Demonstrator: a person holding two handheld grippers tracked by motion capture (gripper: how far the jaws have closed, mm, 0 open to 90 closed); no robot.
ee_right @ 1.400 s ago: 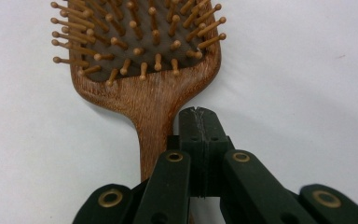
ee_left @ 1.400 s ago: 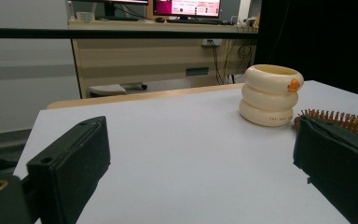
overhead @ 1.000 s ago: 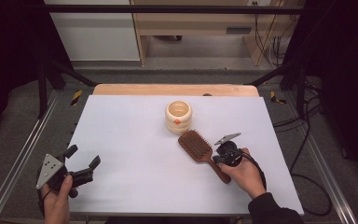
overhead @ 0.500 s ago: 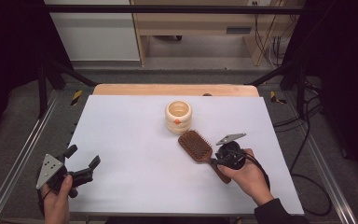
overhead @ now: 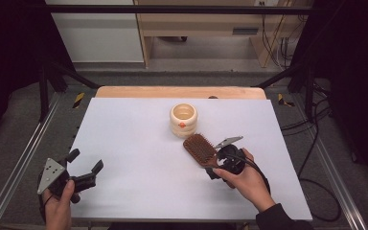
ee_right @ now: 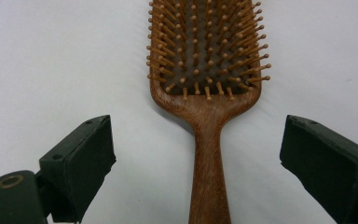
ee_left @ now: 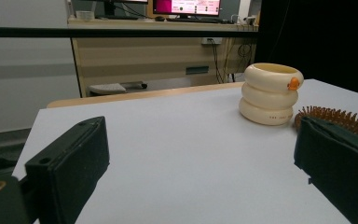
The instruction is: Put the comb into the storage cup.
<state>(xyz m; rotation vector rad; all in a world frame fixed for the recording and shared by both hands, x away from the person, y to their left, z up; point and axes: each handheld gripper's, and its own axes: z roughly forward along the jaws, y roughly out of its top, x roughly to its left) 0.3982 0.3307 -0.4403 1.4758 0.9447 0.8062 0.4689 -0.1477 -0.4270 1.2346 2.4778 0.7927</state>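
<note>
- The desk [overhead: 139, 143] has a white top with a wooden strip along its far edge, and it carries two things, both right of its middle.
- A cream holder [overhead: 183, 120] shaped like stacked rings stands upright toward the far edge, with a small orange mark on its near side; the left gripper view shows it upright on the white top [ee_left: 271, 93].
- A wooden paddle hairbrush [overhead: 201, 150] lies flat, bristles up, just nearer than the holder and apart from it, its head pointing to the far-left and its handle running toward the near-right corner.
- The right hand-held gripper [overhead: 214, 168] is over the brush handle, gripped by the person's right hand [overhead: 244, 179]. In the right gripper view its jaws are spread wide with the handle [ee_right: 208, 168] between them, touching neither one.
- The left hand-held gripper [overhead: 84, 165] sits at the near-left corner of the desk in the person's left hand [overhead: 57, 208], well apart from the brush. Its jaws are spread, nothing between them.
</note>
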